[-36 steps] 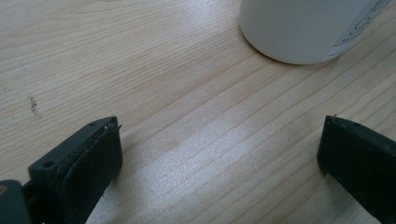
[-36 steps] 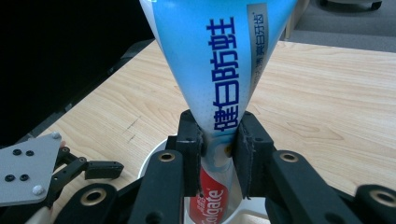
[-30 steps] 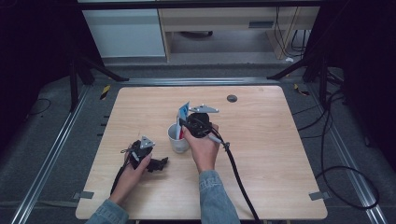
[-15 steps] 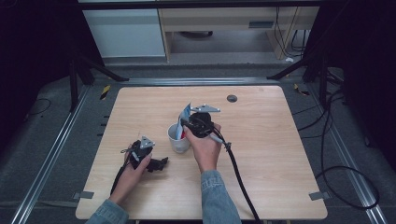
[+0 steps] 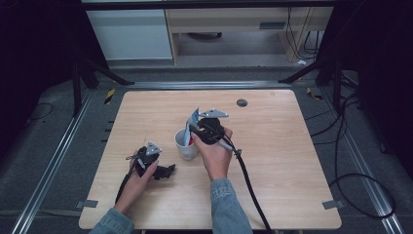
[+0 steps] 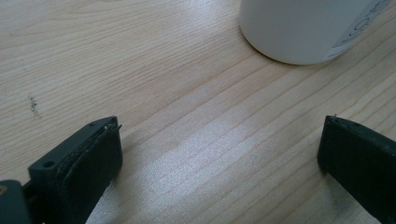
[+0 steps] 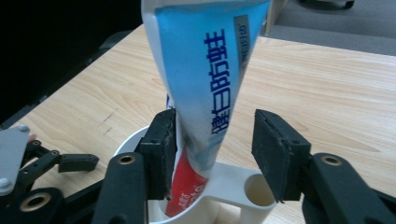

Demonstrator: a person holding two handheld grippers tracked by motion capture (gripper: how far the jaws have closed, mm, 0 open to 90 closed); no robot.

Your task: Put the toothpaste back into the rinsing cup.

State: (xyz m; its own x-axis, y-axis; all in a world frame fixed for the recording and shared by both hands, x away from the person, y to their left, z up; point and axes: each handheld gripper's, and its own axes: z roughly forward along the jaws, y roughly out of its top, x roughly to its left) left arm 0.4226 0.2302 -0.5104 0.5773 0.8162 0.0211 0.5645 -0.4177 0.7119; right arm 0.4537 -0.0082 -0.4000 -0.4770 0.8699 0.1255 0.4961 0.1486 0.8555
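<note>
A white cup stands near the middle of the wooden table. A blue, white and red toothpaste tube stands in it, leaning out of the top. My right gripper is at the cup's rim with the tube between its jaws. These jaws have just been opening: the left pad still touches the tube and the right pad stands apart from it. My right gripper is open above the cup. My left gripper rests on the table to the cup's left. It is open wide over bare wood, with the cup just ahead.
A small dark round disc lies near the table's far edge. A black cable trails from my right gripper toward the near edge. Metal rails run beside the table, and a cabinet stands beyond it.
The right gripper's jaws have spread apart around the toothpaste tube, which stays standing in the cup. Neither hand has shifted.
</note>
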